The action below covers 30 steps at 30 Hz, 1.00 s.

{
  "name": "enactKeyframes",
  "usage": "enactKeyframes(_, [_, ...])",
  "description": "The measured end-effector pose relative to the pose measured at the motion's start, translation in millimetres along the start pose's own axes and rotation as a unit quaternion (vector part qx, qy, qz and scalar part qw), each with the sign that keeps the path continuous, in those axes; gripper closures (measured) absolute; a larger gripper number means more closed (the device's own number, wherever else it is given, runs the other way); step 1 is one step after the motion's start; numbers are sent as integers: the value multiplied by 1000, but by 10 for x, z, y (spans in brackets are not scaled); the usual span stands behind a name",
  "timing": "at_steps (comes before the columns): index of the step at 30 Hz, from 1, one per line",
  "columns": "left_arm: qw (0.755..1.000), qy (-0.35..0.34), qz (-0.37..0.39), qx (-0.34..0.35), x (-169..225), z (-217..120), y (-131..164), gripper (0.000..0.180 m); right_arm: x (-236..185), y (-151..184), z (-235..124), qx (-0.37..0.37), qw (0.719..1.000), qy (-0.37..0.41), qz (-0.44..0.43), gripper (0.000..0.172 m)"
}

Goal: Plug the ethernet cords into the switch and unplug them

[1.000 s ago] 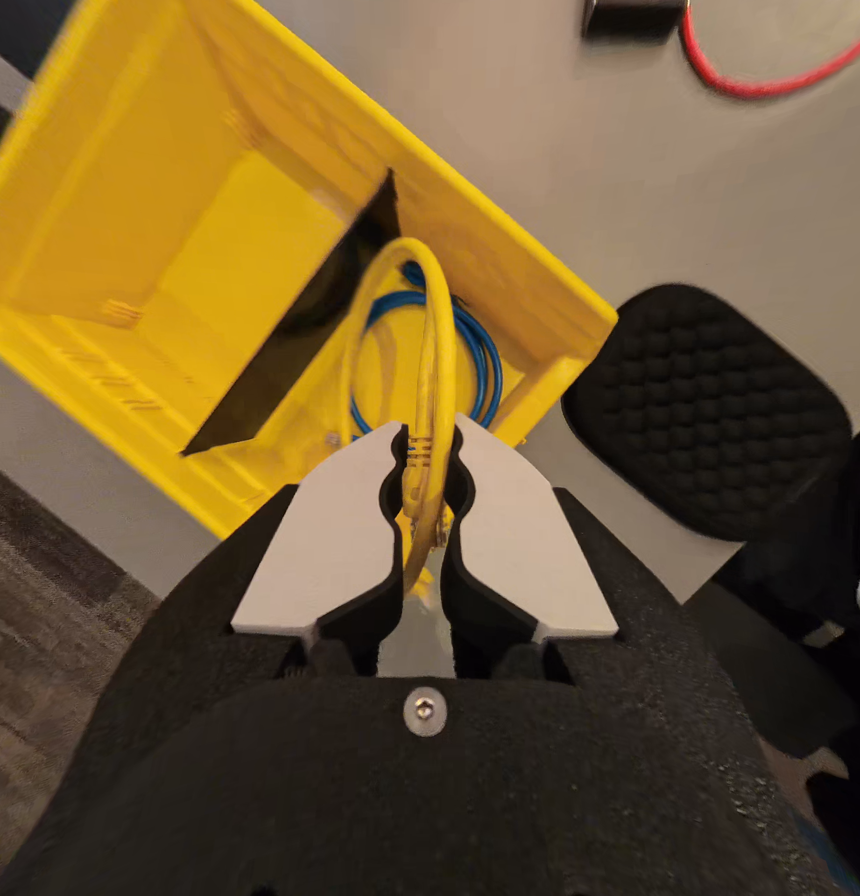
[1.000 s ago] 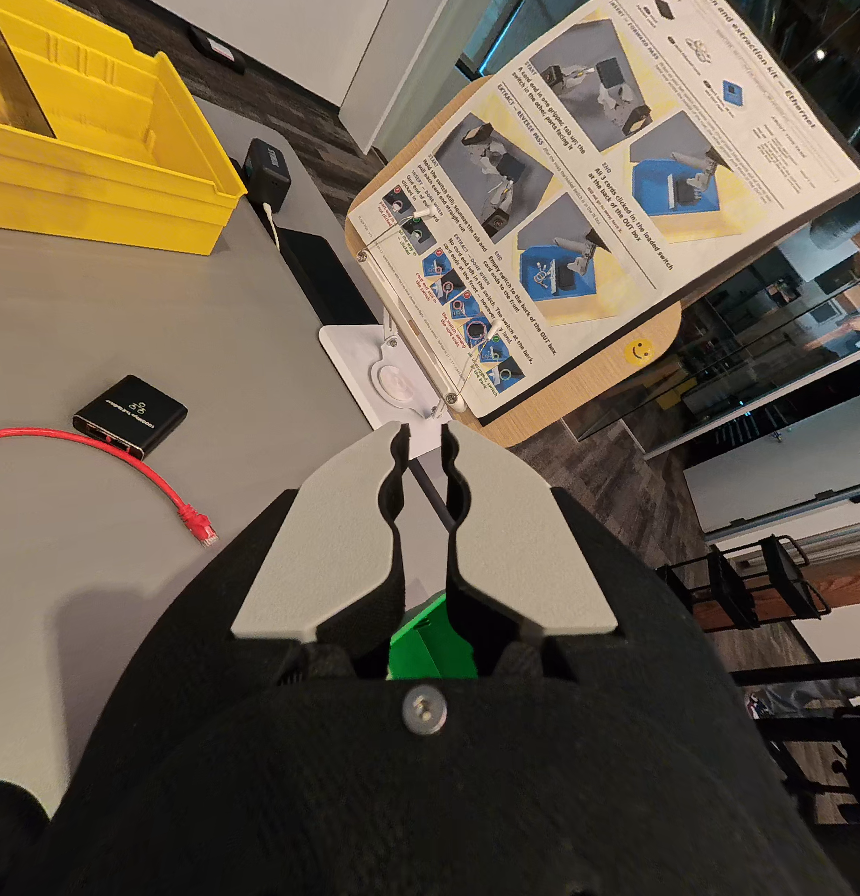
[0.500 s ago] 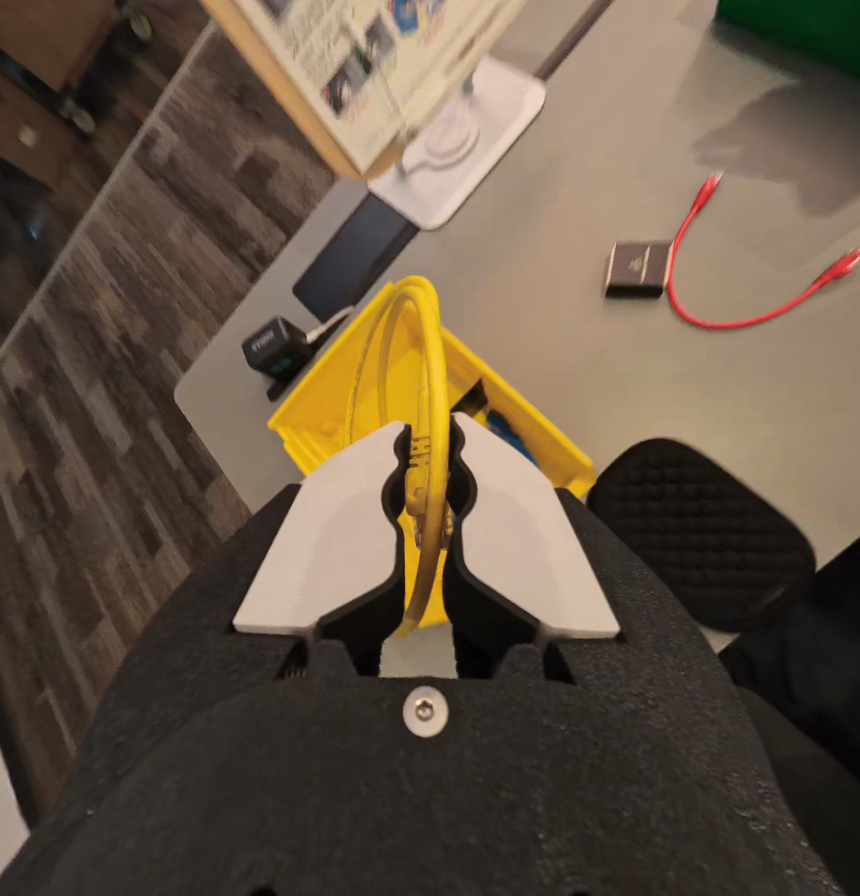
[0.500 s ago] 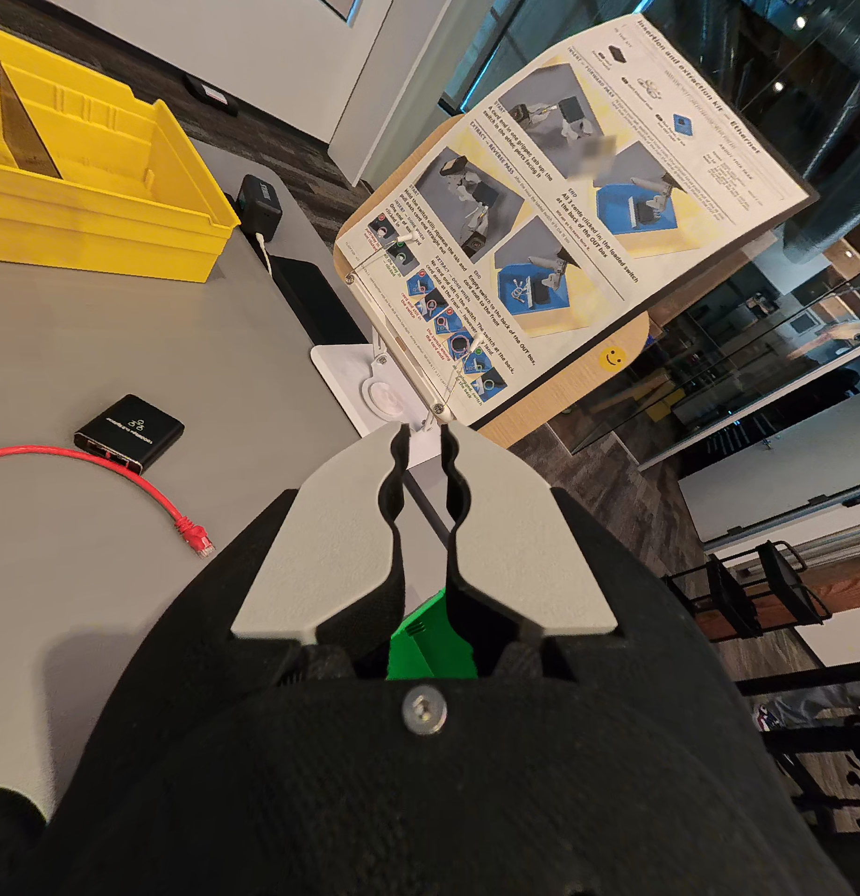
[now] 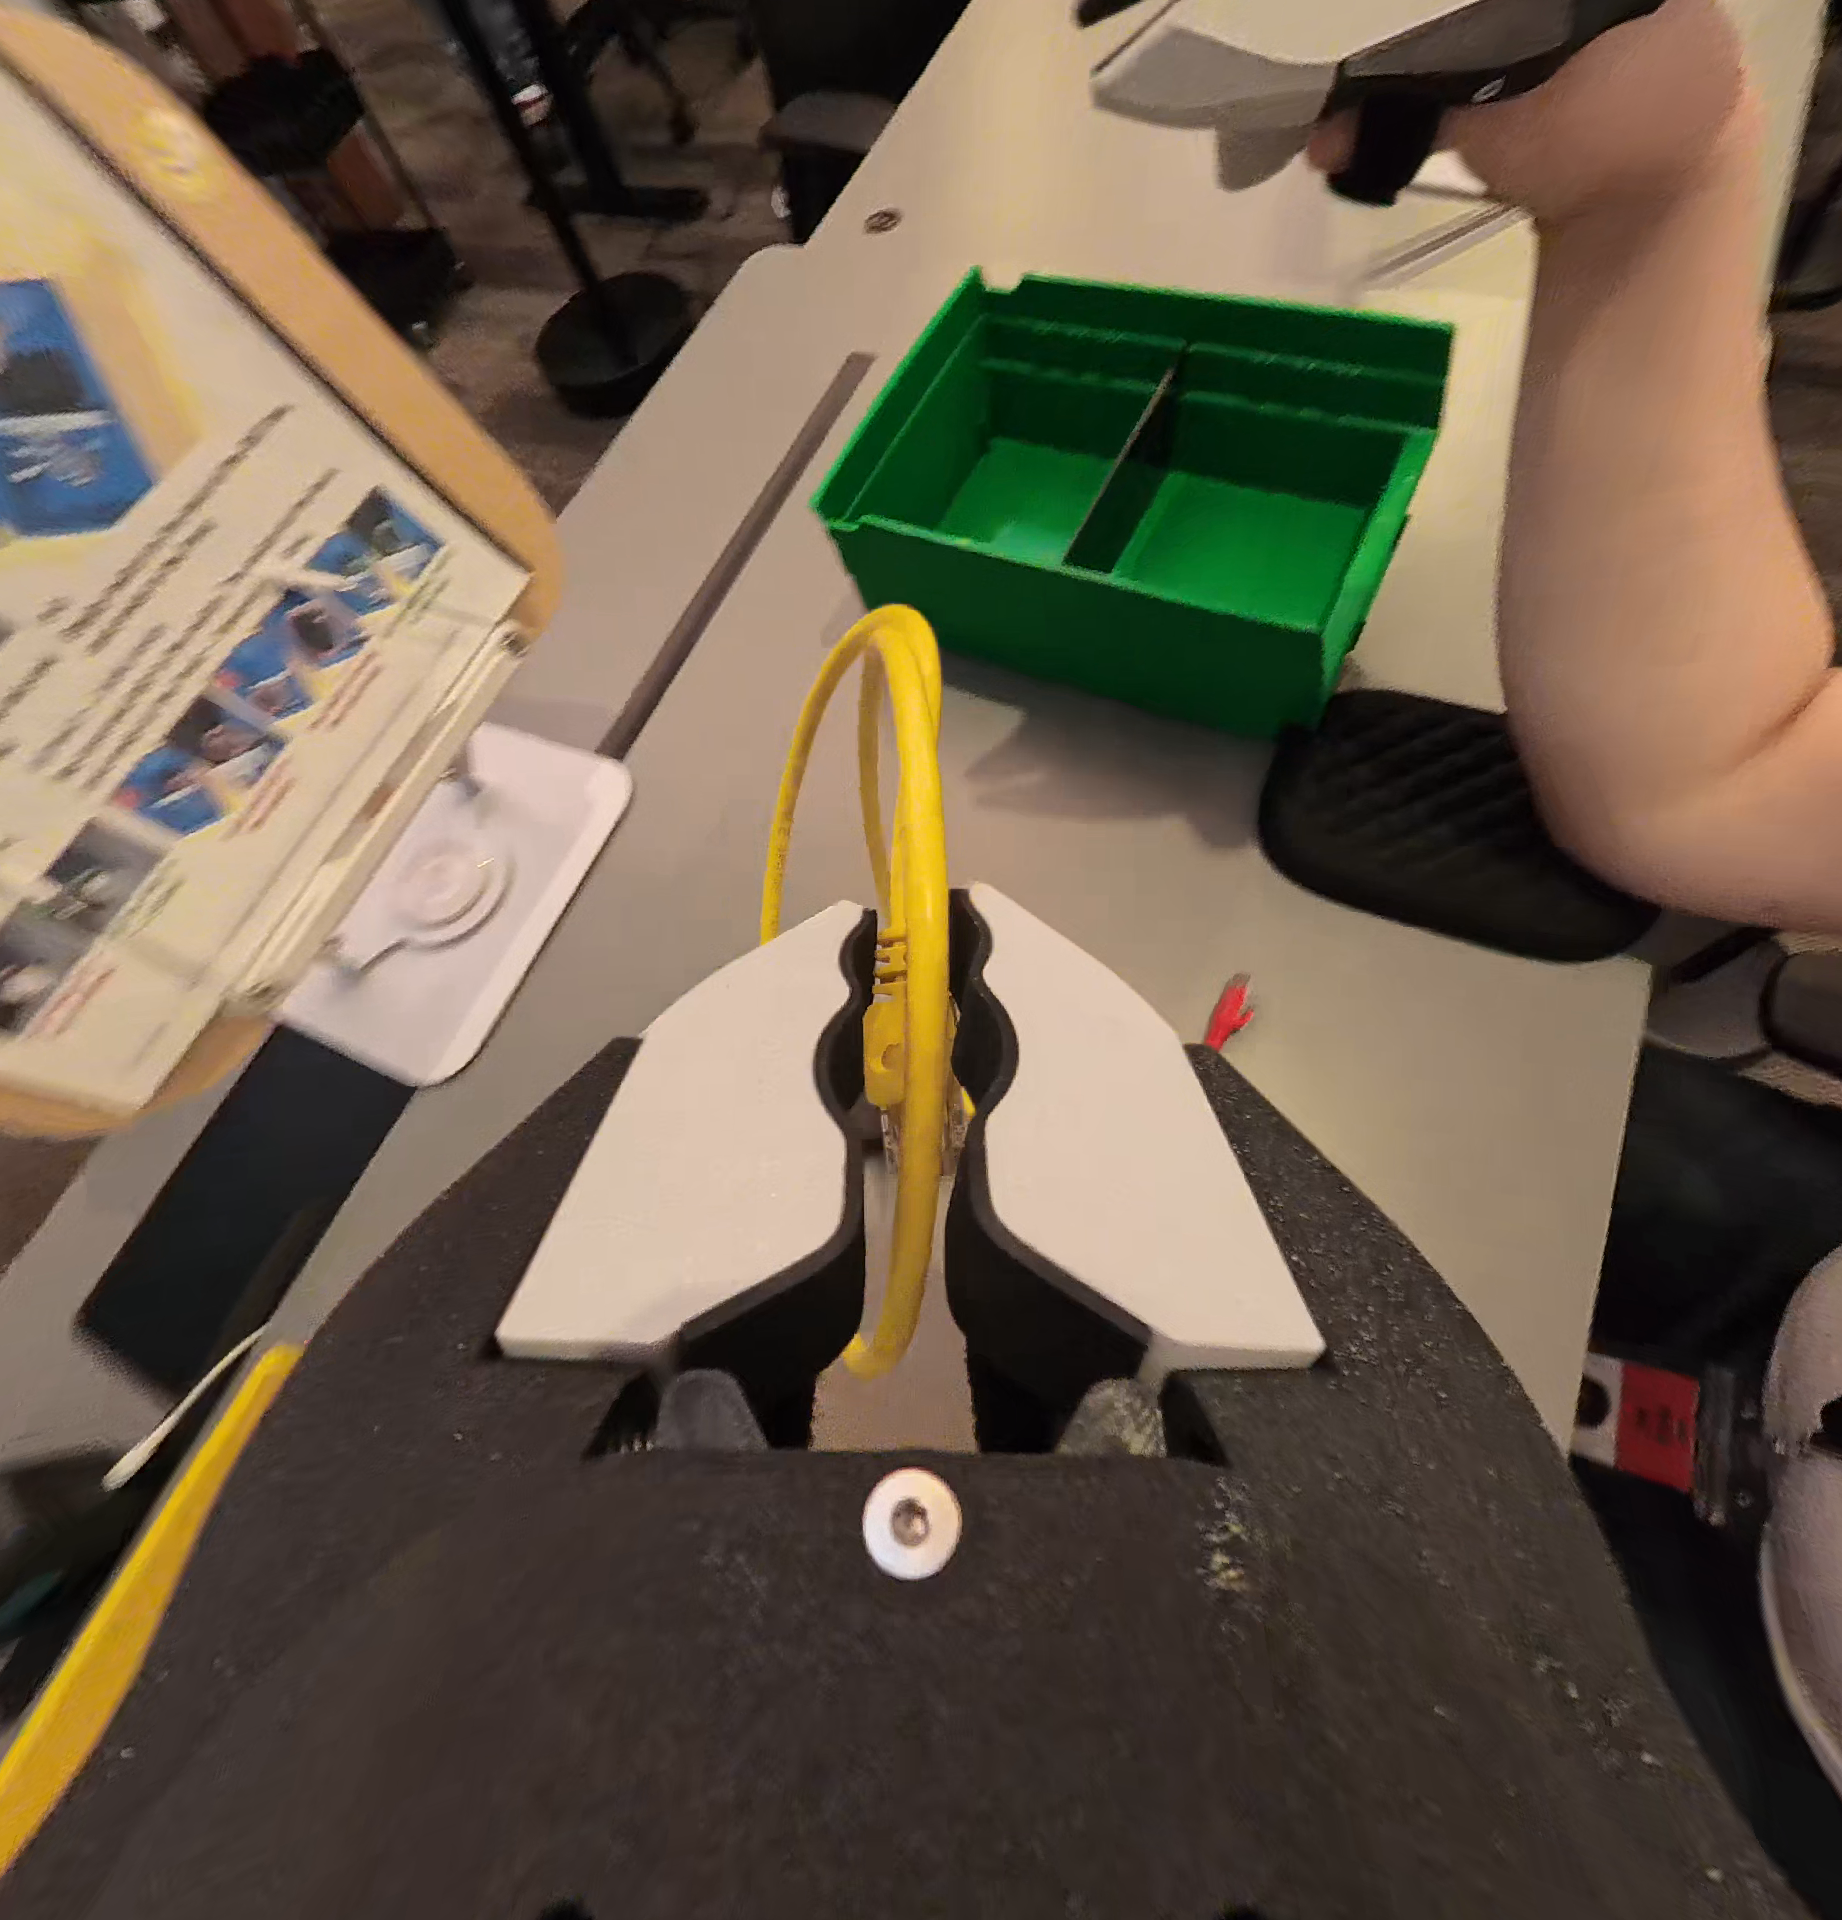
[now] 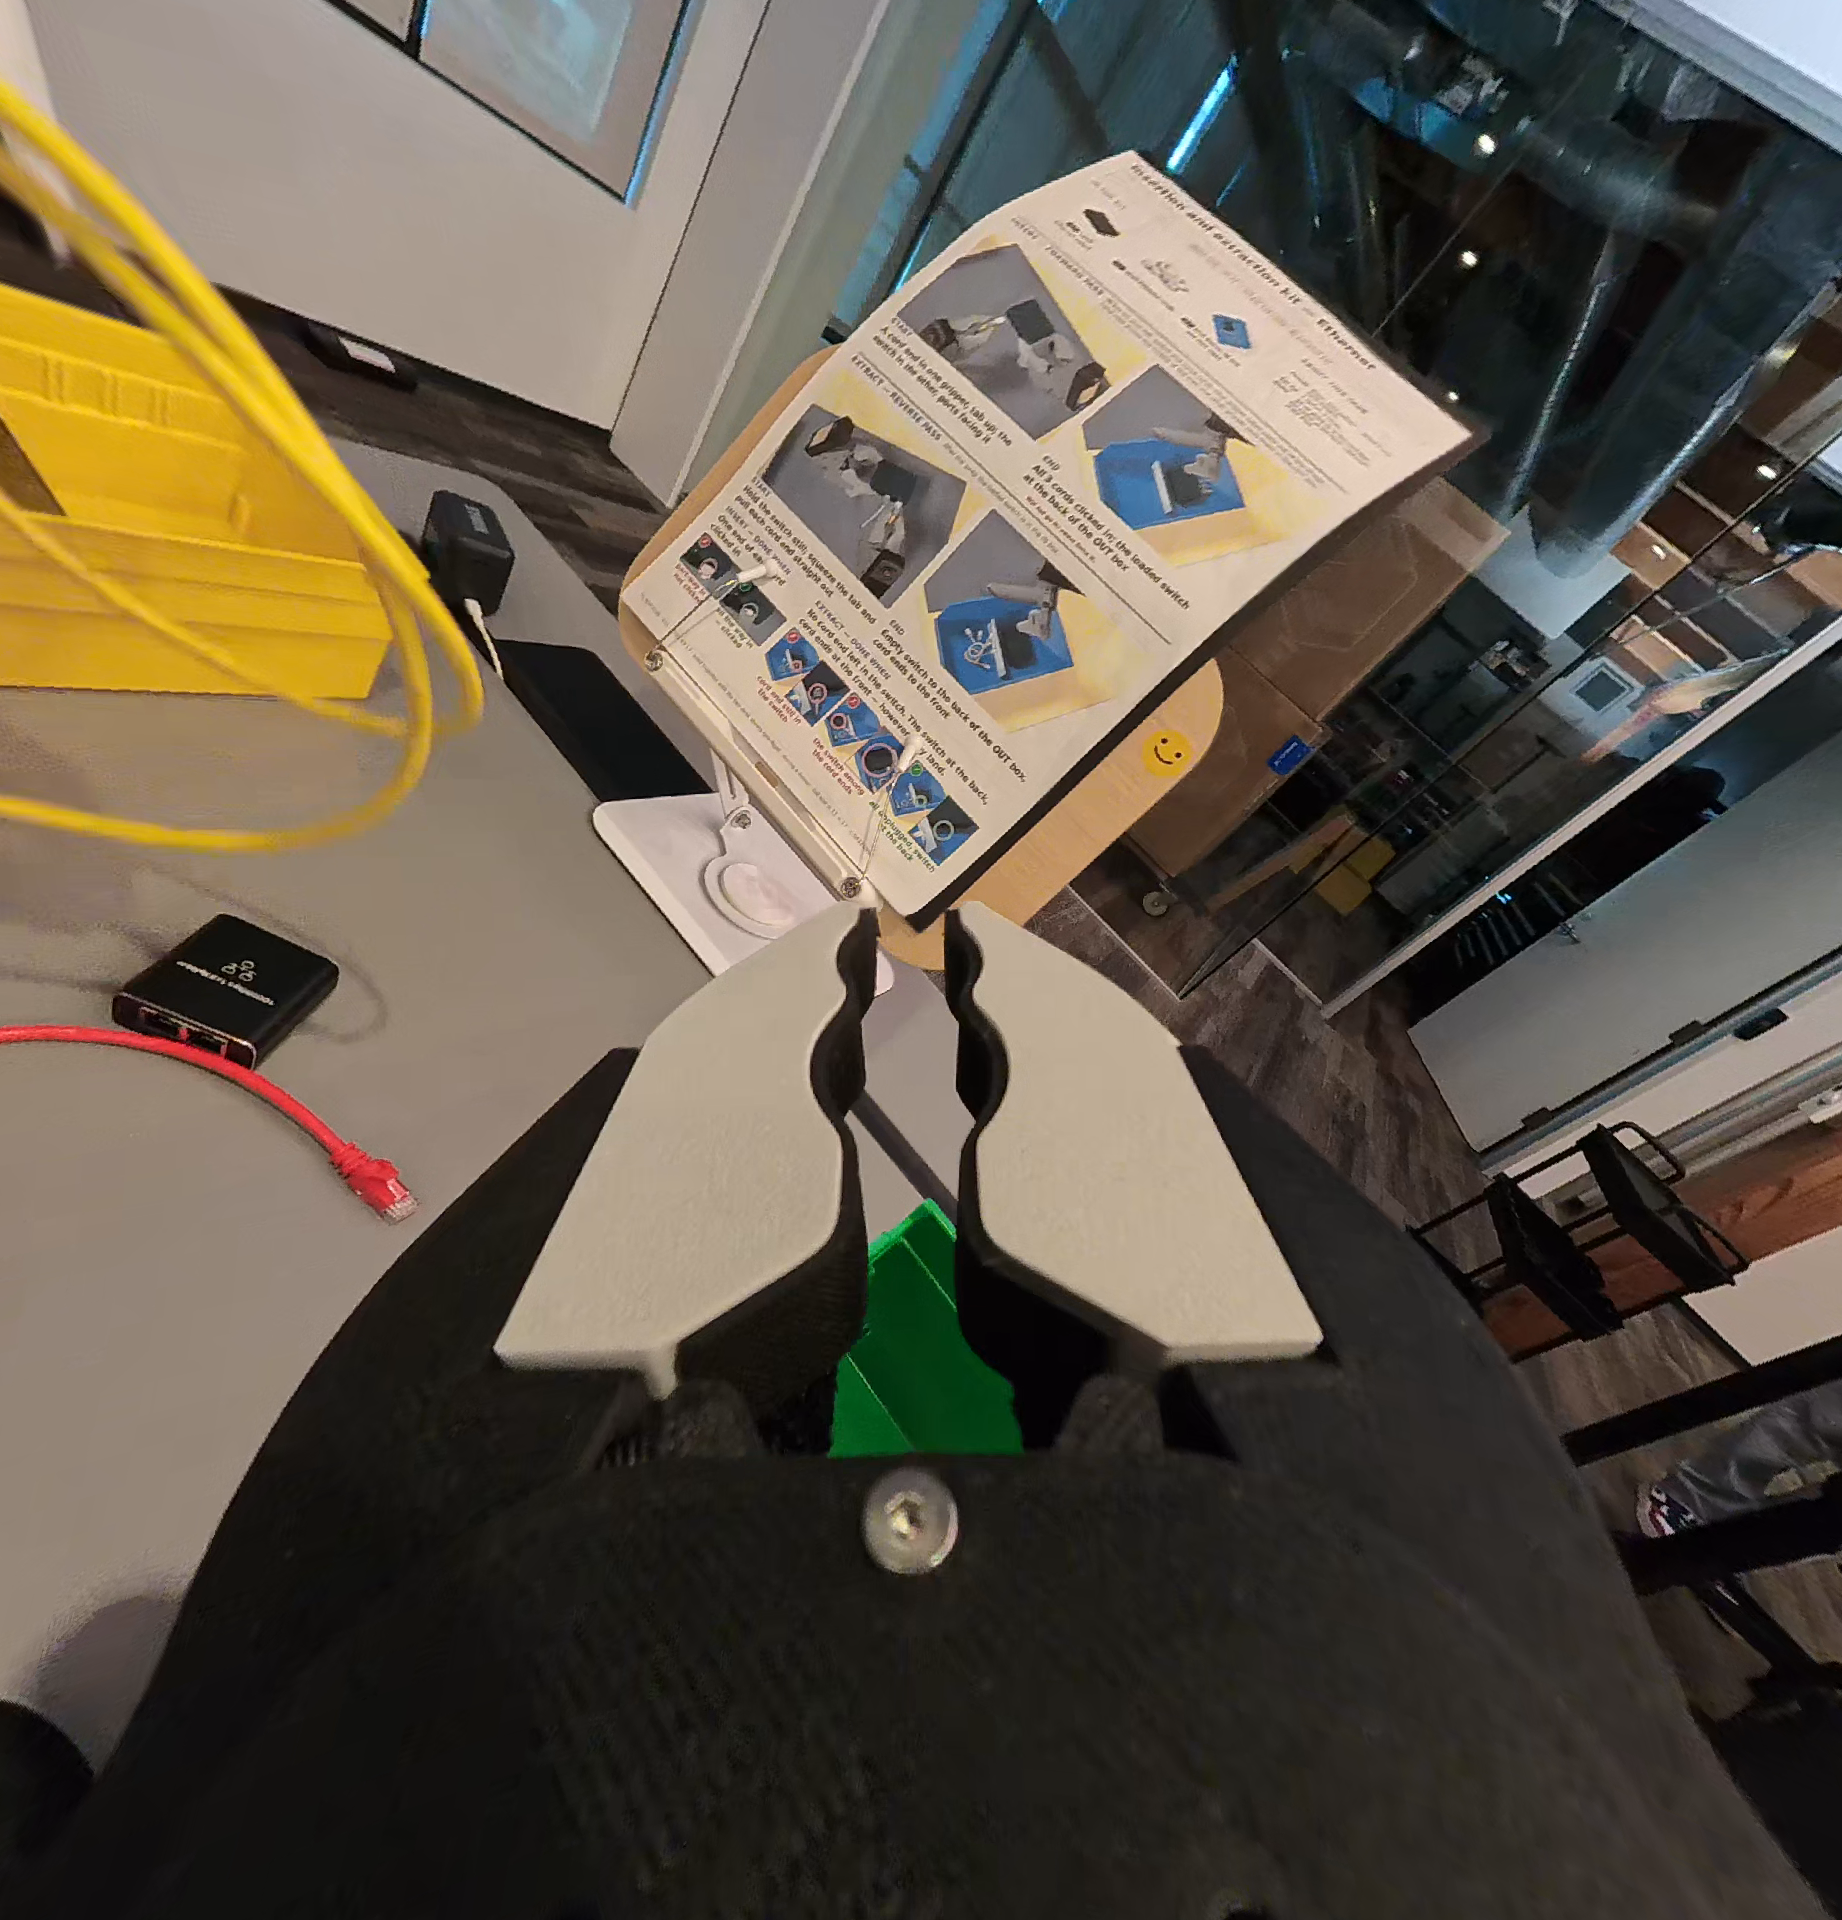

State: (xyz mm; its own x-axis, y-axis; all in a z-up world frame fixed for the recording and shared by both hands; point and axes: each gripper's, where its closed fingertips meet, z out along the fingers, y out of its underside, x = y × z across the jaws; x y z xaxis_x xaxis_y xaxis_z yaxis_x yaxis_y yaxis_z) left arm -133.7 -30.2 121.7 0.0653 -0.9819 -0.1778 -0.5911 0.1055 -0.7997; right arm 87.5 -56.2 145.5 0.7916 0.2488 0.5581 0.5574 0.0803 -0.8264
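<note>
grey table [image 6: 273, 1299] carries yellow bin [image 6: 148, 582], green bin [image 5: 1135, 540], black switch [image 6: 226, 987], red cord [image 6: 273, 1101].

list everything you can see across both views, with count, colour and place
yellow cord: 1, yellow, coiled, clamped in the left gripper
red cord: 1, red, on the table beside the switch
switch: 1, black, on the table
green bin: 1, green, empty, on the table
yellow bin: 1, yellow, table's far end
instruction sheet: 1, on a white stand
black pad: 1, under the forearm
left gripper: fingers shut on the yellow cord
right gripper: fingers parted, nothing between
</note>
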Motion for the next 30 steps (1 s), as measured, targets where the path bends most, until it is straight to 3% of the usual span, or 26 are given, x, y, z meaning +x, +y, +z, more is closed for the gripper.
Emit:
enactKeyframes(5, [999,24,29,1,367,735,27,168,58,32,-59,3,1000,6,8,158])
enactKeyframes(10, [991,-2,106,-79,821,1377,574,169,95,22,-101,14,1000,9,15,158])
enactKeyframes(13, [988,37,100,-112,1181,1609,916,168,89,14,-101,17,1000,6,16,158])
enactKeyframes(16, [984,79,73,-140,1451,1730,1208,168,72,10,-86,16,1000,3,14,158])
enactKeyframes(20, [986,85,65,-129,1542,1787,1349,168,35,-7,-57,14,1000,-4,11,158])
enactKeyframes(27, [979,165,-31,-119,1687,1798,1490,136,-9,18,-15,4,1000,-12,8,158])
enactKeyframes(30, [982,167,-60,-67,1595,1623,1350,127,-9,31,-19,2,1000,-13,9,158])
